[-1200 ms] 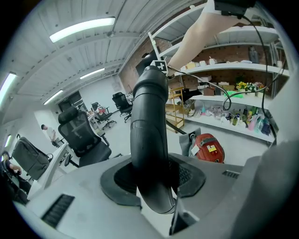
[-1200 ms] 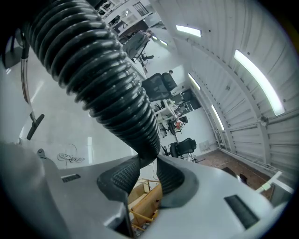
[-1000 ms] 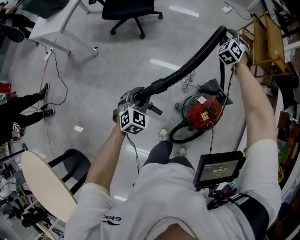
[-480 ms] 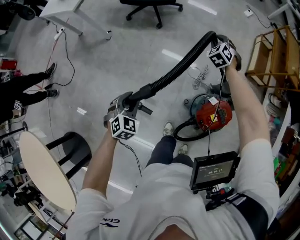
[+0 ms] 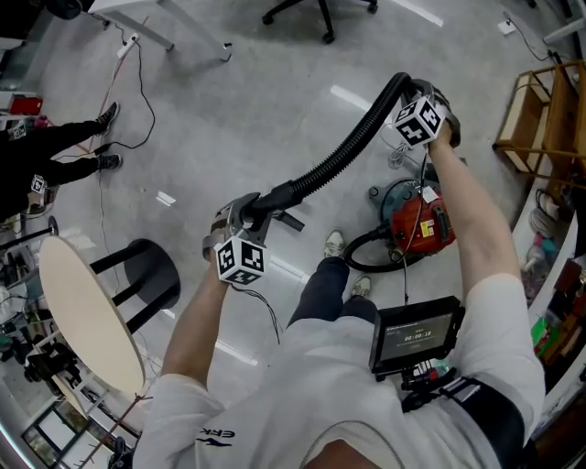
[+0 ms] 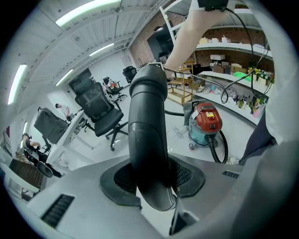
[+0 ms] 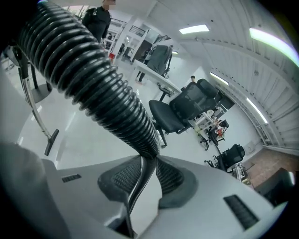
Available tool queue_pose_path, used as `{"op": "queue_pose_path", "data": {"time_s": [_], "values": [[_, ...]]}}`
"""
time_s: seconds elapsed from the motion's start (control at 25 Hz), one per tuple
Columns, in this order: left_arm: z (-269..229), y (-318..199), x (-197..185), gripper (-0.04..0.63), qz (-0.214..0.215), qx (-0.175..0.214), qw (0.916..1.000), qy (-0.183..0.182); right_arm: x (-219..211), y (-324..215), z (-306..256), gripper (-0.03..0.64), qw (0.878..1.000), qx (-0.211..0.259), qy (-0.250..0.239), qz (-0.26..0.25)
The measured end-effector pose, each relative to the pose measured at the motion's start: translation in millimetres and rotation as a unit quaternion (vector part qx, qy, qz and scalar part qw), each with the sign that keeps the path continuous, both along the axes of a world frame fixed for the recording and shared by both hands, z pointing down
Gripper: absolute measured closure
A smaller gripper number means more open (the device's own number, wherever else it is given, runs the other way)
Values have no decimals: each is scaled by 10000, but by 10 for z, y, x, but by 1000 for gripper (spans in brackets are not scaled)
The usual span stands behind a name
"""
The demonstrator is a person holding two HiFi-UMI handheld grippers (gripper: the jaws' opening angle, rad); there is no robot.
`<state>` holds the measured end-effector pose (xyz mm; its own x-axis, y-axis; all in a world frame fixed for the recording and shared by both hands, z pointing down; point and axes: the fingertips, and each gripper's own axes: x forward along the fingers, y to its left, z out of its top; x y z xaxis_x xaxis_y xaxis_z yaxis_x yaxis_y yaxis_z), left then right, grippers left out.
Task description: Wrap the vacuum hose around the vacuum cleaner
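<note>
The floor [image 5: 247, 101] is pale grey and glossy, with streaks of ceiling light mirrored in it. At the top edge of the head view are the star base of an office chair [image 5: 320, 11] and the frame of a white desk [image 5: 165, 27]. A thin black cable [image 5: 140, 92] trails from the desk across the floor. At the left is a round pale tabletop [image 5: 87, 316] with a black stool [image 5: 146, 284] just beside it. A wooden rack [image 5: 552, 110] stands at the right edge. The left tool's view shows long light strips [image 6: 88, 11] on a white panelled ceiling [image 6: 56, 51], black swivel chairs [image 6: 96, 109], and stocked shelves [image 6: 224, 60] against a brick wall [image 6: 236, 35].
</note>
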<state>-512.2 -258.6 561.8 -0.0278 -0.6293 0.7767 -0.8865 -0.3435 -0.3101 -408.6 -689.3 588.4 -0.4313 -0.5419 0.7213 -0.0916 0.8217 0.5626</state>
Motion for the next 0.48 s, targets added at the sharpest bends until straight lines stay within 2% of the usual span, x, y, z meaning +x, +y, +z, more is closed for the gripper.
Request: {"op": "queue_pose_path", "data": {"time_s": [0.28,0.4,0.48], "values": [[78,312,124,456,-68,-198,9998,43,-29,510,223,514,9982,150,114,-562],[109,407,176,456,-105,-252,9996,81,-93,760,185,448,9948,362,39,-948],[131,445,222,456,-122,-280,9995,95,-149,964,121,445,9903,515,-27,-1290]]}}
